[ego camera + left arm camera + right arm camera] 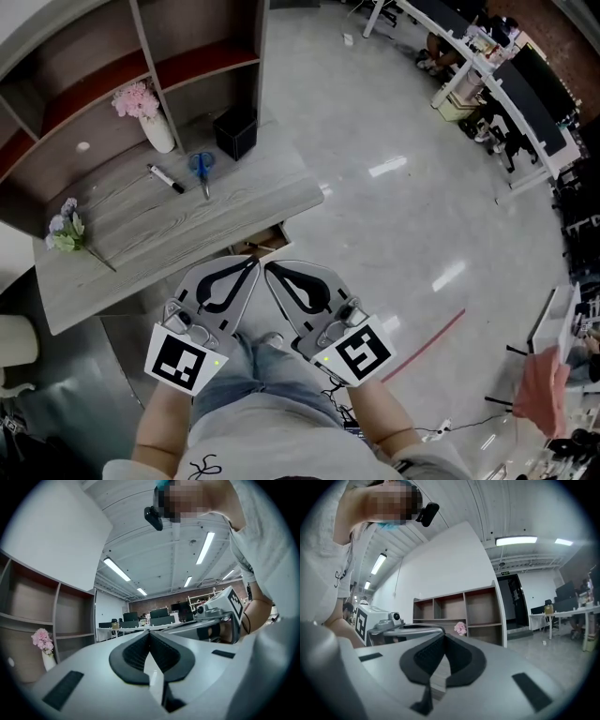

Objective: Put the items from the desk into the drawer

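On the grey wood desk (234,211) lie a black marker (165,178) and blue scissors (202,172), with a black box (235,131) behind them. A small flower sprig (67,231) rests at the desk's left end. A strip of brown drawer (269,241) shows under the desk's front edge. My left gripper (252,264) and right gripper (271,270) are held side by side close to my body, short of the desk. Both are shut and hold nothing; their black pads (140,651) (429,656) meet at the tips.
A white vase of pink flowers (150,120) stands at the back of the desk, against a shelf unit (112,56). The polished floor (403,187) stretches to the right. Far desks and chairs (506,84) line the upper right.
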`<state>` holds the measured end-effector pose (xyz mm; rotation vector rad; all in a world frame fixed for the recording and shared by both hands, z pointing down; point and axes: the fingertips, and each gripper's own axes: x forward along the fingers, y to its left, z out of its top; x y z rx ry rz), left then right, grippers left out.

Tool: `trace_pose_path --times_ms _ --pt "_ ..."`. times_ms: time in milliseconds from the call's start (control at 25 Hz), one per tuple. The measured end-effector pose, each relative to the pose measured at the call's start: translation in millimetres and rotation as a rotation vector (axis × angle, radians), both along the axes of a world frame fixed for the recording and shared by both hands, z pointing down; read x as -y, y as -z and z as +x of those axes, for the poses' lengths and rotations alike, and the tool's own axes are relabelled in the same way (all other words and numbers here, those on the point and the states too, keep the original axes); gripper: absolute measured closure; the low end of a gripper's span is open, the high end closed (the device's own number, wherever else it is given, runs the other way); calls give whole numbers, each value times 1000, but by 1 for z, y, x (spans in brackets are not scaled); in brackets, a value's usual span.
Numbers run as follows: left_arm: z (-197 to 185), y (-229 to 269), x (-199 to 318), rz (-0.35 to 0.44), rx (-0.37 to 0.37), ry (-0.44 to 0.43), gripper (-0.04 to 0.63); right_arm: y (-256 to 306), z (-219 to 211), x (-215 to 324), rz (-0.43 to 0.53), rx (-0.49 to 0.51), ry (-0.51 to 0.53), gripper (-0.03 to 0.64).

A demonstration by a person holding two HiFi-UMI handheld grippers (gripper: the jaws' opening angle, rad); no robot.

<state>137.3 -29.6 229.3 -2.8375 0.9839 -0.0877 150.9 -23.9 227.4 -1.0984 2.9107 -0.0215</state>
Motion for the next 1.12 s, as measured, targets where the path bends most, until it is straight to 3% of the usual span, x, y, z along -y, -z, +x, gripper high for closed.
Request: trace_pose_path --times_ms 240,520,1120 --pt "1 1 -3 -15 -21 11 591 5 1 -3 14 -12 7 609" --pt "6 0 -5 -9 11 -3 591 6 6 -1 21 -10 2 609" --pt "2 10 -3 -10 -32 34 591 11 4 -1 38 3 13 610"
